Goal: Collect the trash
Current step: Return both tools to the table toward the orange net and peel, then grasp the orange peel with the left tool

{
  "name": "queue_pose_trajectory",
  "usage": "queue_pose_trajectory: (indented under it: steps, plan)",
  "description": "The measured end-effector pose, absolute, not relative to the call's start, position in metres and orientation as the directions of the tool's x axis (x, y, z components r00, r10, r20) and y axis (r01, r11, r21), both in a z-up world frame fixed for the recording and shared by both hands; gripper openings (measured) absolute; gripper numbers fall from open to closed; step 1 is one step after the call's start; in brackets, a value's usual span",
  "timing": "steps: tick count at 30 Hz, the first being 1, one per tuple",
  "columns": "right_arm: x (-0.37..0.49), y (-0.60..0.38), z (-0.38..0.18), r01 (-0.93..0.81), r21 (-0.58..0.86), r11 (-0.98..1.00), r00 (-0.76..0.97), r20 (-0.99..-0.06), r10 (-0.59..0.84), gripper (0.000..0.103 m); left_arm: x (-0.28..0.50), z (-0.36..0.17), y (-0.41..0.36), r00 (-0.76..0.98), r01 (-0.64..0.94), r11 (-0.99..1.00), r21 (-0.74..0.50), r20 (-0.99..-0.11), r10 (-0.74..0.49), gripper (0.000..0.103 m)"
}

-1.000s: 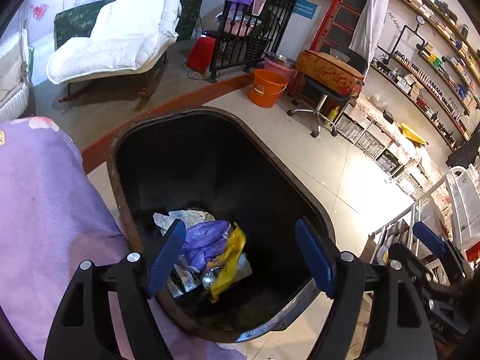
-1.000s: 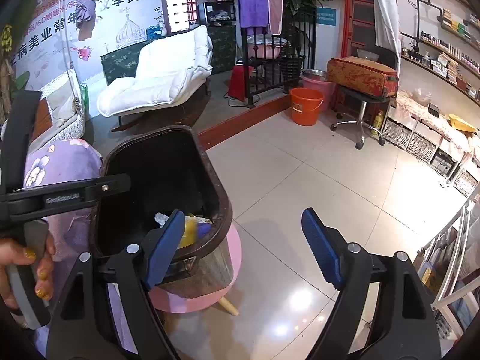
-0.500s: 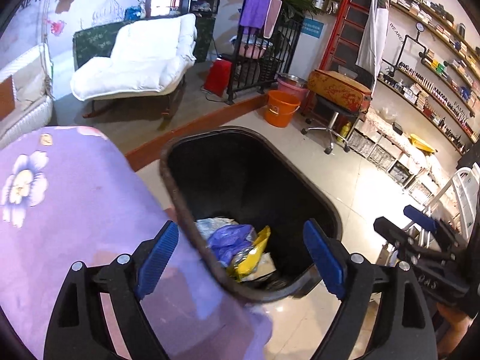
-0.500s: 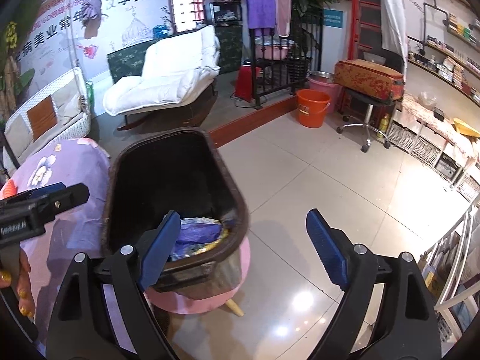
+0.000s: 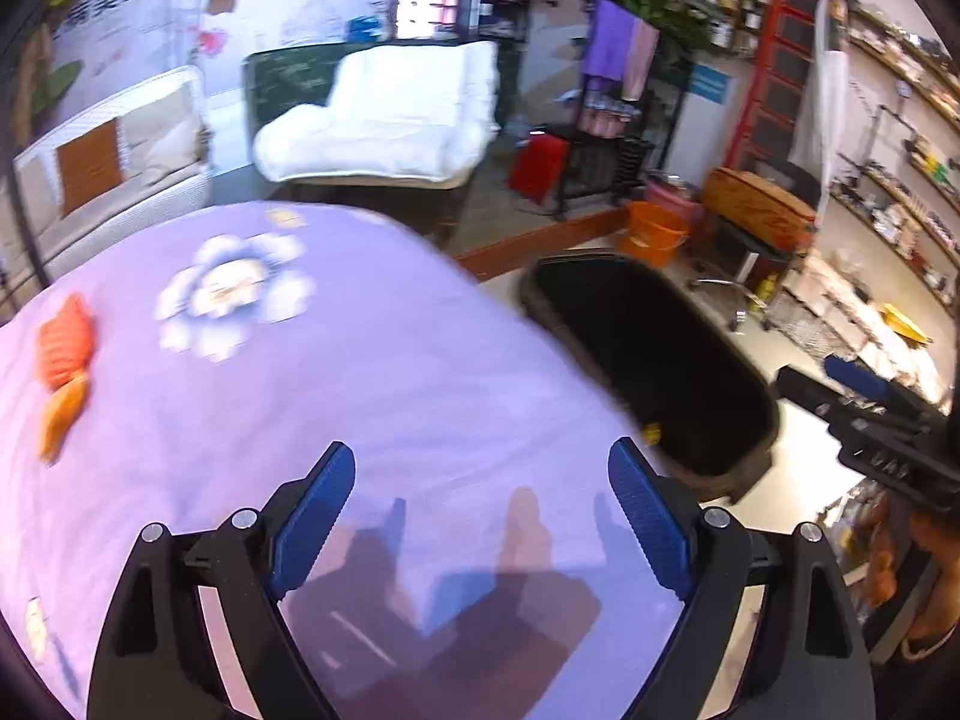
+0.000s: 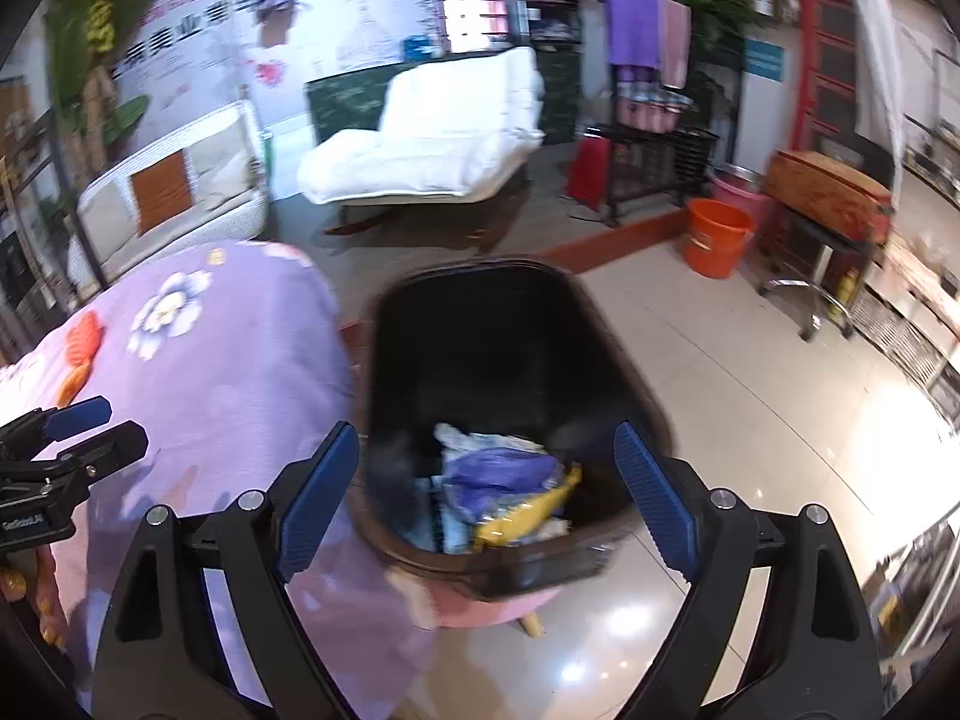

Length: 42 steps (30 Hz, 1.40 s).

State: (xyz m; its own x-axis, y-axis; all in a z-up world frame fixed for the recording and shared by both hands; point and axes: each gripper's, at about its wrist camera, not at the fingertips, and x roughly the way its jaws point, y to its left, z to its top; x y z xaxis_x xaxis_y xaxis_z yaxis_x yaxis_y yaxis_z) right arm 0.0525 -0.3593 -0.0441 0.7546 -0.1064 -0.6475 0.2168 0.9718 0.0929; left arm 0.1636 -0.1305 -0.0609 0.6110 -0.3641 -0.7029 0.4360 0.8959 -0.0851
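1. Fingers of the left gripper (image 5: pixel 480 516) stand spread wide with nothing between the blue pads (image 5: pixel 315 507); it hangs over a purple flowered cloth (image 5: pixel 336 360), which carries the shadow of the fingers.
2. From the left wrist view, two orange pieces of trash (image 5: pixel 65 366) lie on the cloth at about 10 o'clock from the gripper, well apart from it and near the cloth's left edge. They touch or nearly touch each other; blur hides what they are.
3. A printed white flower (image 5: pixel 231 291) sits on the cloth at about 11 o'clock, between the orange pieces and the far edge.
4. The black trash bin (image 5: pixel 648 360) stands at about 1 o'clock, just beside the cloth's right edge.
5. The right gripper (image 6: pixel 489 492) is also spread wide and holds nothing; it hovers above the trash bin (image 6: pixel 510 348), whose near rim lies between its fingers.
6. Inside the bin lie a purple bag (image 6: pixel 498 471), a yellow wrapper (image 6: pixel 528 513) and some pale paper (image 6: pixel 465 438), all heaped at the near end.
7. The bin rests on a pink stool (image 6: pixel 480 606), with the cloth at 9 o'clock.
8. Farther out, a white lounge chair (image 6: pixel 444 144) stands at 12 o'clock, and an orange bucket (image 6: pixel 717 237) at about 1 o'clock on the tiled floor (image 6: pixel 750 420).
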Motion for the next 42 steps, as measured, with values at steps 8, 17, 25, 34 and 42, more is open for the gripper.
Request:
queue_pose_trajectory:
  steps: [8,17,25,34,42]
  plan:
    - [0.079,-0.299,-0.039,0.038,0.143,0.989,0.747,-0.661,0.067,0.086,0.176,-0.061,-0.033,0.669,0.279,0.960,-0.019,-0.714,-0.208,0.086]
    - [0.104,-0.227,-0.032,-0.128,0.172,0.977,0.712,-0.670,0.211,0.086,0.209,-0.074,0.057,0.660,0.117,0.993,-0.019,-0.746,-0.092,0.082]
    - [0.118,-0.178,-0.026,-0.228,0.161,0.960,0.685,-0.675,0.276,0.086,0.254,-0.085,0.088,0.615,0.097,0.993,-0.064,-0.781,-0.110,0.064]
    - [0.138,-0.143,-0.026,-0.300,0.161,0.940,0.650,-0.687,0.326,0.086,0.281,-0.098,0.096,0.587,0.117,0.991,-0.066,-0.800,-0.123,0.024]
    - [0.174,-0.102,-0.027,-0.359,0.184,0.915,0.617,-0.688,0.381,0.086,0.248,-0.082,0.104,0.629,0.083,0.989,-0.120,-0.764,-0.145,0.020]
